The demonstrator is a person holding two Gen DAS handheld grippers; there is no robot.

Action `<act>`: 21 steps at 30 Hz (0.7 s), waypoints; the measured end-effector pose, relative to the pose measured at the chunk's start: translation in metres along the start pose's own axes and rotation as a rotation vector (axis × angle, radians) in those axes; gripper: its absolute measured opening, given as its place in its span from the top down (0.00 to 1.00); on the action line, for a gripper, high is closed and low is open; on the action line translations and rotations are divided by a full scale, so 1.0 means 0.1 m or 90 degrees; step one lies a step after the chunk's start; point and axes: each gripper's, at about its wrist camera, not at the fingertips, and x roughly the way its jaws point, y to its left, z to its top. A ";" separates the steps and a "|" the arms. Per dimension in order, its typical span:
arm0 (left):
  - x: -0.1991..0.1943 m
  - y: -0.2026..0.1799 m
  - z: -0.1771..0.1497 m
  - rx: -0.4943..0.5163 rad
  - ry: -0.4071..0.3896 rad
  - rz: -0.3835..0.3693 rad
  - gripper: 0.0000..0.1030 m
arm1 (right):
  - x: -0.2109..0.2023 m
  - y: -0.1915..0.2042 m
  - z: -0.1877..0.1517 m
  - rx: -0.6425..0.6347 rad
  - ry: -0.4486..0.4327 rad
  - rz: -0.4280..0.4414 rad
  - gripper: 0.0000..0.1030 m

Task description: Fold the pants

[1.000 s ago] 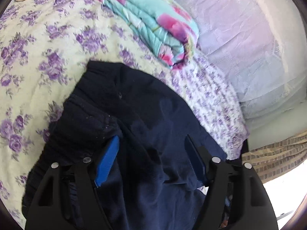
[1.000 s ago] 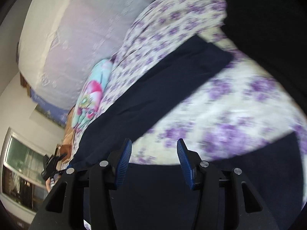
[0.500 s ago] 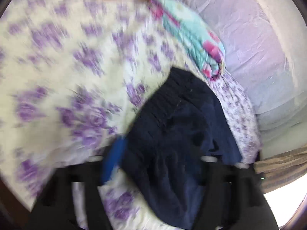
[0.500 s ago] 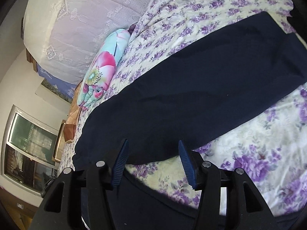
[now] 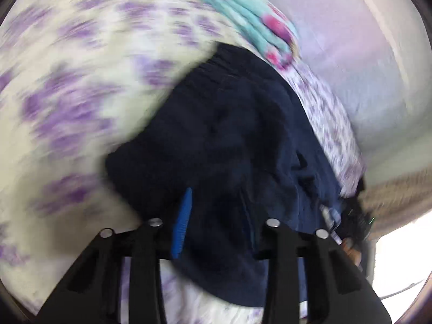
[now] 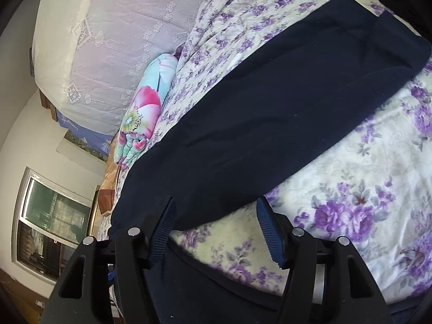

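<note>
— Tongs first, starting on the left: how does the left gripper [image 5: 216, 221] stand?

— Its black jaws are closing, with bunched cloth of the dark navy fabric pants [image 5: 229, 140] between them. One blue ribbed pad [image 5: 182, 221] shows against the cloth; the other is buried under a fold. That view is smeared with blur, so I cannot tell whether the pads already press on the cloth.

— And the pants there?

— A crumpled dark heap with a gathered, ribbed edge at its far end. It lies on the cream bedsheet printed with purple flowers [image 5: 67, 102], and that far end comes close up to the folded turquoise quilt with pink blossoms [image 5: 256, 24].

— Now the right gripper [image 6: 216, 232].

— Its jaws are opening and stand fairly wide apart. The near edge of a pant leg [image 6: 270, 113] passes between the blue fingertips [image 6: 267, 229], but neither pad presses on it and flowered sheet shows in the gap.

— How does that leg look?

— Smooth, flat and long, laid out on the bedsheet in a broad band. One end lies beside the quilt's rolled end; the other reaches far away from the quilt to a squared hem. More dark cloth lies below the jaws.

— Beyond the quilt?

— A pale lilac embroidered cover [image 6: 108, 40], and farther off a window [image 6: 48, 224].
</note>
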 end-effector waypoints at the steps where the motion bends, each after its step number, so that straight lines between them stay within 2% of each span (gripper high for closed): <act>1: -0.04 0.08 0.02 -0.029 0.007 -0.023 0.74 | 0.00 -0.01 0.01 0.003 -0.001 0.001 0.40; 2: -0.10 0.11 0.06 -0.046 0.012 -0.037 0.72 | -0.01 -0.02 0.01 0.006 -0.002 0.001 0.40; 3: -0.14 0.07 0.11 -0.042 0.005 -0.024 0.63 | -0.01 -0.03 0.02 0.009 -0.003 0.001 0.40; 4: -0.19 -0.03 0.17 -0.024 -0.015 0.002 0.51 | -0.03 -0.03 0.03 0.011 -0.005 0.001 0.40; 5: -0.24 -0.18 0.27 0.004 -0.051 0.041 0.30 | -0.04 -0.04 0.04 0.012 -0.008 0.002 0.40; 6: -0.27 -0.35 0.38 0.036 -0.079 0.055 0.26 | -0.07 -0.03 0.06 0.015 -0.013 0.004 0.40; 8: -0.21 -0.61 0.62 0.083 -0.084 0.037 0.25 | -0.13 -0.04 0.09 0.023 -0.019 0.007 0.40; 10: -0.06 -0.80 0.92 0.098 -0.086 0.032 0.24 | -0.22 -0.06 0.12 0.026 -0.028 -0.001 0.40; 14: 0.53 -1.06 1.50 0.135 -0.073 0.102 0.24 | -0.45 -0.17 0.17 0.036 -0.059 -0.034 0.39; 17: 0.88 -0.99 1.78 0.122 -0.042 0.115 0.24 | -0.56 -0.29 0.18 0.056 -0.079 -0.042 0.37; 21: 1.16 -0.92 1.85 0.101 -0.012 0.093 0.23 | -0.53 -0.44 0.17 0.084 -0.099 -0.019 0.35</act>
